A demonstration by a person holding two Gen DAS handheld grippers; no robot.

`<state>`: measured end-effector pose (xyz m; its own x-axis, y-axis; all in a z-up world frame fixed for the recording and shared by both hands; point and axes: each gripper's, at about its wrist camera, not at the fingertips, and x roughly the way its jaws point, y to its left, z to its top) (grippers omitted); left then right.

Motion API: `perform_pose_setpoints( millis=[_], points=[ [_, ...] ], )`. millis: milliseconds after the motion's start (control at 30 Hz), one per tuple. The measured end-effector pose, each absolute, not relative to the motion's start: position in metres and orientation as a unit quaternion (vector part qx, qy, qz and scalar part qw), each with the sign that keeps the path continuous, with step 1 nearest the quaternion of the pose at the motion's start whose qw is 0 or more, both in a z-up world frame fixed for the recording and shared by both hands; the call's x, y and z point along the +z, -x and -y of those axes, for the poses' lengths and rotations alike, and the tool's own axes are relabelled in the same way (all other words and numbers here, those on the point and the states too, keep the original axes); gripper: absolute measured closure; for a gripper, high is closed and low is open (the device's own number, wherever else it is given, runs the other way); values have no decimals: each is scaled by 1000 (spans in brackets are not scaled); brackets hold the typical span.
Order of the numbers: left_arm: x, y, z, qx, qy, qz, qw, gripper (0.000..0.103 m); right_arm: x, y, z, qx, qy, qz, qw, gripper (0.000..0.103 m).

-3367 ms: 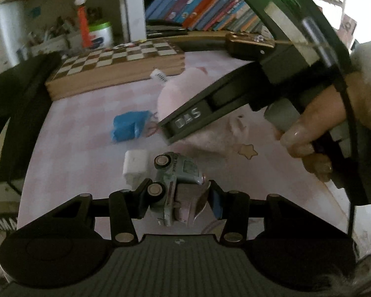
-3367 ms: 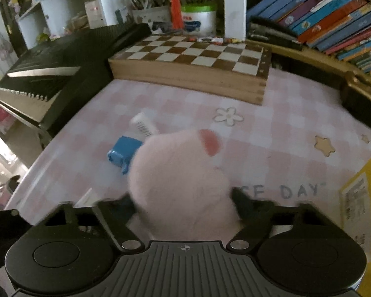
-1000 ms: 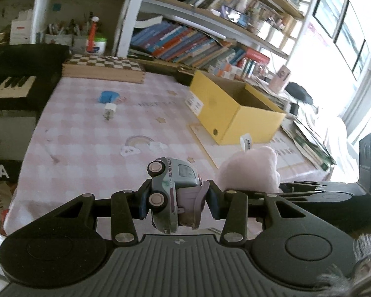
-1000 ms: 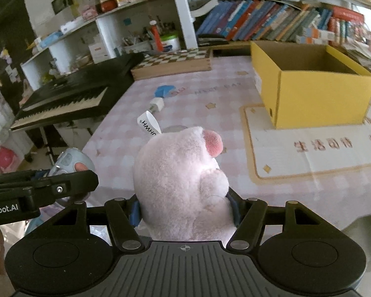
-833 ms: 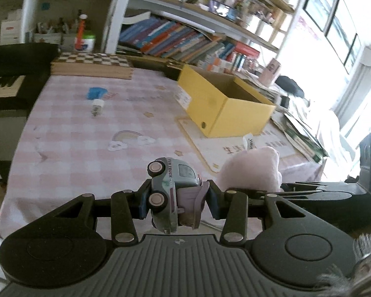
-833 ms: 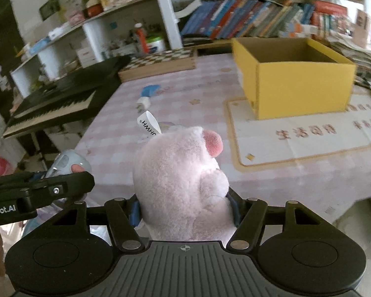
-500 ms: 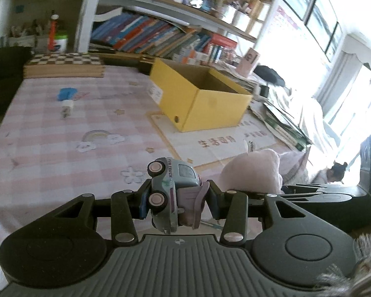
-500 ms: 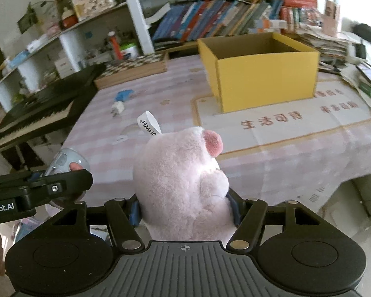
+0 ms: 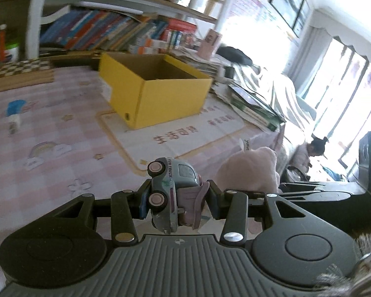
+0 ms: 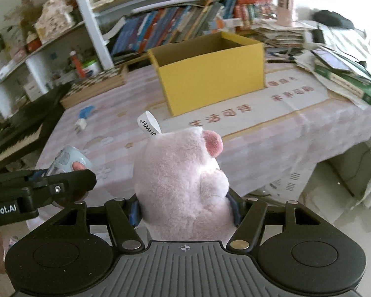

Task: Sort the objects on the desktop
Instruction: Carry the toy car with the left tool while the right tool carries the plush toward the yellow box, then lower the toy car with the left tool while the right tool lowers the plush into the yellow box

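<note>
Left wrist view: left gripper [image 9: 176, 204] clamps toy car [image 9: 172, 190] on its side, above tablecloth [image 9: 49, 128]. Right gripper [image 10: 185, 209] clamps pink plush [image 10: 180, 185]. Yellow box [image 10: 210, 74] open, well ahead.

Left gripper [image 9: 176, 206]: black two-finger jaws clamped on a small grey-blue toy car [image 9: 172, 193], tipped on its side, wheels facing left. Just right: fluffy pink plush toy [image 9: 249, 170] with white tag. Beyond, on pink checked tablecloth [image 9: 49, 123]: open yellow cardboard box [image 9: 160, 94] on a cream mat [image 9: 185, 133]; blue object [image 9: 16, 106]; wooden chessboard [image 9: 17, 74]; bookshelves behind.
</note>
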<state>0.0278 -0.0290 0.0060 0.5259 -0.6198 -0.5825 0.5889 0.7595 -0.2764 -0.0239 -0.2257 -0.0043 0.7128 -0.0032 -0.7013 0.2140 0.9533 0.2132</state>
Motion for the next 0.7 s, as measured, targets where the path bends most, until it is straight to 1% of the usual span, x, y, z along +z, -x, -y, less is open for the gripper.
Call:
perform_pose_setpoints(
  millis=[700],
  points=[
    [3,-69,94,-366,9,-355,860,61,-10,-3,285,-75,-158,-385,906,38]
  ],
)
